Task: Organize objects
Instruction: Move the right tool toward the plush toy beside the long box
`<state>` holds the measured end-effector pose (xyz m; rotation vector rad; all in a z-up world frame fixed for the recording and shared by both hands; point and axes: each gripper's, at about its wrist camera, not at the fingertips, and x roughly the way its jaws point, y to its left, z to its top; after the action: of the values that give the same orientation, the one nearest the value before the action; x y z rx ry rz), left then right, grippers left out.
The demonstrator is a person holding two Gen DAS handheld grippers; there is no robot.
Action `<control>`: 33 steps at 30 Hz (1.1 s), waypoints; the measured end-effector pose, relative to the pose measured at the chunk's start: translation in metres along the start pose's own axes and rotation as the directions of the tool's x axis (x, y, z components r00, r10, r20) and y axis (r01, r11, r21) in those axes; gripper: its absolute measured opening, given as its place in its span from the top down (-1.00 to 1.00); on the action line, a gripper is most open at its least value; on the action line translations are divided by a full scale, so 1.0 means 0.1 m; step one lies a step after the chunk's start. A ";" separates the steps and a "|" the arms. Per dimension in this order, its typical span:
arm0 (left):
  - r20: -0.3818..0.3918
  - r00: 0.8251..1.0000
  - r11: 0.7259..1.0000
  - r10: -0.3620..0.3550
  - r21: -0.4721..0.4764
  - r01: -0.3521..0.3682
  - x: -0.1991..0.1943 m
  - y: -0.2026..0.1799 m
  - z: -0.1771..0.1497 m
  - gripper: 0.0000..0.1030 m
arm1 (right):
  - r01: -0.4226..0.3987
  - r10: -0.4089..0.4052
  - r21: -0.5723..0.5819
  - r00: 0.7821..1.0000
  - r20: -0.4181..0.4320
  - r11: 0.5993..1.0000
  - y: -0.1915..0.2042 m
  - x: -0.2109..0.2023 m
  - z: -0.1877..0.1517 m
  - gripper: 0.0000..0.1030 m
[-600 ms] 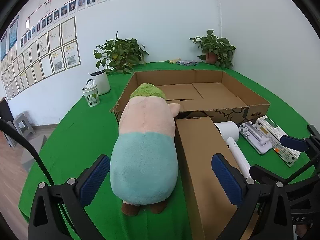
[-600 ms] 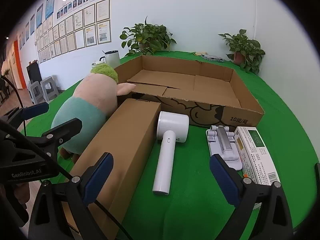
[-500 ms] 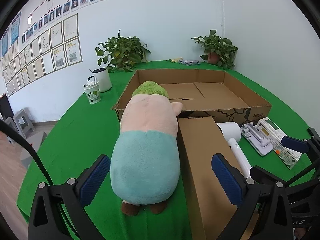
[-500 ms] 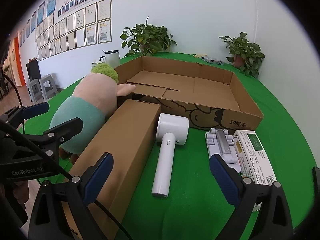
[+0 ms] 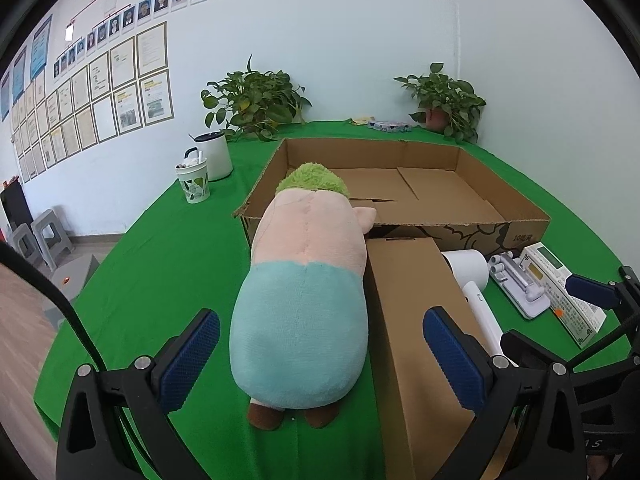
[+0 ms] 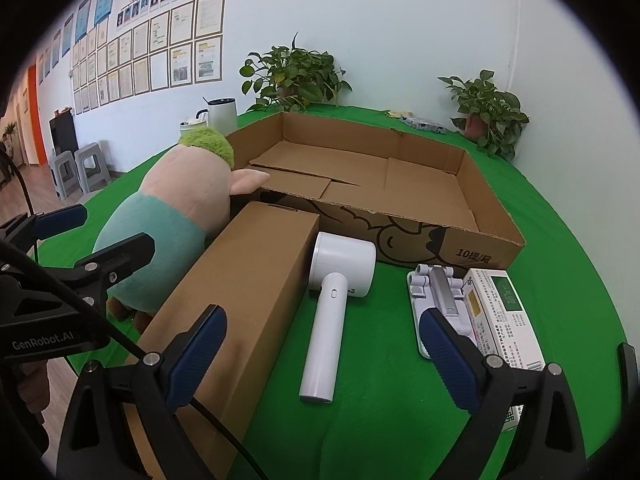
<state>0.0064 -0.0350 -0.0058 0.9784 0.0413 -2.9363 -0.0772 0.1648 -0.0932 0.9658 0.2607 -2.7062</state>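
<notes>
On your far left the green tablecloth (image 5: 152, 280) lies bare from its rounded edge up to a leaf-patterned cup (image 5: 194, 182) and a white kettle (image 5: 212, 154) near the wall. Your left gripper (image 5: 320, 356) has its jaws spread wide and holds nothing; the plush toy (image 5: 304, 304) lies on the cloth between and just beyond its blue pads, untouched, its green-haired head against the near left corner of the open cardboard tray (image 6: 492, 236). Touching the toy's right flank is a long closed carton (image 6: 248, 280), its far end close to the tray's front wall. Right of that, a strip of green separates the carton from the white hair dryer (image 6: 332, 300), handle pointing toward you. Your right gripper (image 6: 324, 356) is also fully open and empty, straddling the dryer's handle from above. Further right lie a white folding stand (image 6: 436, 296) and, touching it, a printed box (image 6: 500, 316); beyond them the cloth runs clear to the table's right edge.
</notes>
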 end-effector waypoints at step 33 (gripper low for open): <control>-0.039 0.997 0.996 -0.066 -0.070 0.063 0.09 0.35 0.15 -0.98 | -0.161 0.176 -0.171 0.981 0.079 0.972 -0.02 -0.29 0.22 -0.89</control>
<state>-0.0078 -0.0705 0.0006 1.0466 0.1778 -2.9500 -0.0693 0.1660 -0.0581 0.7749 0.3593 -2.5218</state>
